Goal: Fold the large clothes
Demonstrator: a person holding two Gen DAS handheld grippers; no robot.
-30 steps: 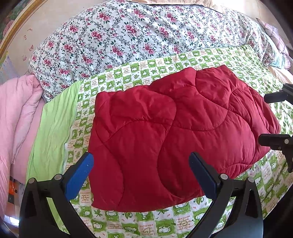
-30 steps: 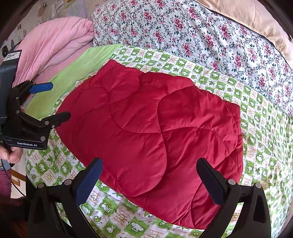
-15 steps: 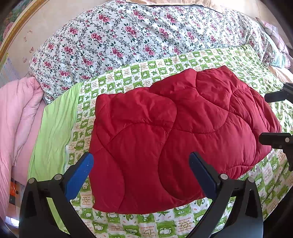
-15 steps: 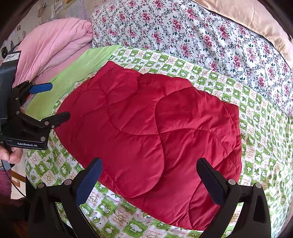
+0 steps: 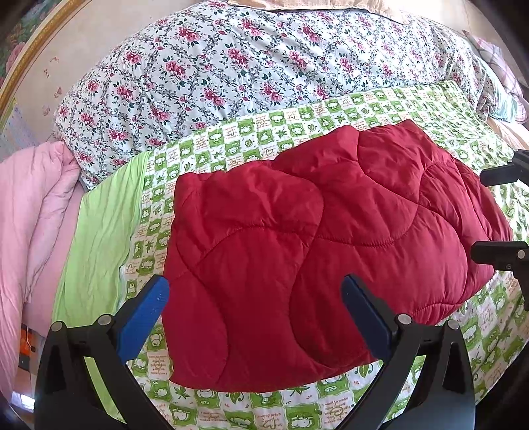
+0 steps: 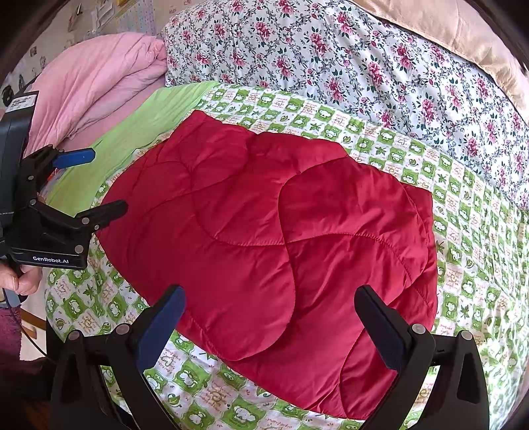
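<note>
A red quilted garment [image 5: 317, 238] [image 6: 274, 238] lies folded into a rough rectangle on the green-and-white patterned bedsheet [image 5: 264, 410] [image 6: 463, 251]. My left gripper [image 5: 256, 306] hovers open just above its near edge, nothing between the blue pads. In the right wrist view that same left gripper [image 6: 107, 182] shows at the garment's left side, held by a hand [image 6: 26, 276]. My right gripper [image 6: 269, 316] is open over the garment's near edge, empty. Its black fingers [image 5: 499, 253] reach in at the right of the left wrist view.
A floral quilt [image 5: 251, 66] [image 6: 380, 63] is heaped along the far side of the bed. A pink blanket [image 5: 29, 231] [image 6: 99, 82] is piled at the left, beside a plain green strip of sheet [image 5: 96, 238]. A beige cover [image 6: 463, 29] lies behind the quilt.
Both grippers have drifted slightly back and up from the garment. The garment itself lies unchanged, and both stay open.
</note>
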